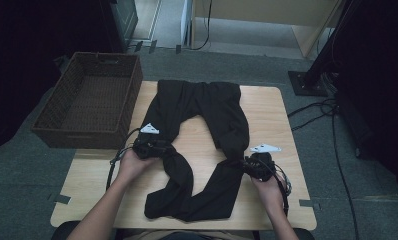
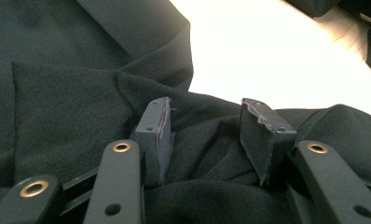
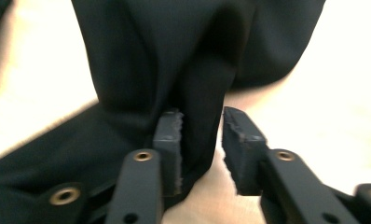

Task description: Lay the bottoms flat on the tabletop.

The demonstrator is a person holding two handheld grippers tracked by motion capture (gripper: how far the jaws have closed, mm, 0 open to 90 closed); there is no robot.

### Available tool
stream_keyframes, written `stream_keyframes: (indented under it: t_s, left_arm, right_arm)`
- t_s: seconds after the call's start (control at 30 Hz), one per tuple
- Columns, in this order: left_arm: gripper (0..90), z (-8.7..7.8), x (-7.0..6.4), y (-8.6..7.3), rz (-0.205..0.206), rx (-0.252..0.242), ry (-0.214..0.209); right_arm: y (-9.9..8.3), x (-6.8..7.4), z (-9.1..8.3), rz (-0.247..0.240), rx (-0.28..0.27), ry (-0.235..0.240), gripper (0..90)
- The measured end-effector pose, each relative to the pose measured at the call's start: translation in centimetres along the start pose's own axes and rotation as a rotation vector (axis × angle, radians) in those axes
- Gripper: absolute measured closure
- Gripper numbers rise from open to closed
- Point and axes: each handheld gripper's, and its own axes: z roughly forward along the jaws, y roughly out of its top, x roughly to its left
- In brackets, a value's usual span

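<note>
trousers plain black, unlabelled, between tools

trousers: black | basket: dk brown weave | table: lt wood

You've got one pair of black trousers on one wooden table, two legs on it, both running from the waistband at the table's far edge toward its near edge. One brown wicker basket hangs over the table's far-left corner. Two grippers: the left gripper over the table's left half, the right gripper over its right half. Two hands, one per gripper. Two grey plates, one atop each gripper.
</note>
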Motion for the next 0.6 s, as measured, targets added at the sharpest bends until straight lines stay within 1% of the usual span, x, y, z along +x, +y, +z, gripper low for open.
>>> stream_keyframes:
  t_s: [0.03, 0.07, 0.1, 0.13, 0.17, 0.2, 0.23, 0.3, 0.37, 0.43, 0.47, 0.5, 0.57, 0.6]
  left_arm:
    - [53.8, 0.0, 0.0, 0.0, 0.001, -0.001, 0.001]
    - [53.7, 0.0, 0.0, 0.0, 0.001, -0.001, 0.001]
    - [53.7, 0.0, 0.0, 0.0, 0.000, 0.000, 0.002]
    - [53.7, -0.1, -0.1, 0.2, 0.004, 0.010, 0.005]
    - [53.6, -0.3, -0.3, 0.4, 0.010, 0.016, 0.008]
    - [53.5, -0.5, -0.5, 0.6, 0.013, 0.009, 0.011]
    - [53.3, -0.9, -0.9, 0.9, 0.019, -0.006, 0.008]
    - [53.1, -1.4, -1.7, 1.2, 0.051, -0.026, -0.008]
    - [52.6, -1.3, -2.5, 1.2, 0.069, -0.010, -0.036]
    - [52.1, -1.0, -3.0, 1.0, 0.077, 0.010, -0.064]
    - [52.2, -0.7, -3.0, 0.8, 0.076, 0.014, -0.071]
    - [52.3, -0.4, -3.0, 0.7, 0.071, 0.028, -0.076]
    - [52.6, 0.3, -2.7, 0.3, 0.063, 0.063, -0.064]
    - [53.0, 0.6, -2.5, 0.2, 0.065, 0.073, -0.064]
  right_arm:
    - [0.3, 0.1, -0.2, -0.006, -0.024, 0.000, 65.8]
    - [0.3, 0.1, -0.2, -0.006, -0.024, 0.000, 65.8]
    - [0.7, 0.2, -0.5, -0.012, -0.041, -0.004, 64.4]
    - [1.7, 0.6, -0.8, -0.027, -0.081, -0.004, 64.2]
    - [2.1, 0.6, -0.9, -0.035, -0.094, -0.011, 65.1]
    - [2.6, 0.7, -1.0, -0.043, -0.109, -0.017, 67.2]
    - [3.1, 0.7, -1.1, -0.039, -0.125, -0.018, 69.1]
    - [4.3, 0.8, -1.1, -0.029, -0.148, 0.001, 72.4]
    - [5.6, 1.3, -0.7, -0.039, -0.167, 0.014, 72.1]
    - [7.0, 1.9, 0.1, -0.054, -0.179, 0.032, 68.3]
    - [7.7, 2.3, 0.7, -0.050, -0.189, 0.050, 65.2]
    - [8.3, 2.7, 1.4, -0.051, -0.192, 0.068, 64.0]
    - [9.3, 3.4, 3.3, -0.070, -0.177, 0.085, 60.6]
    - [9.7, 3.6, 4.6, -0.081, -0.165, 0.076, 59.7]
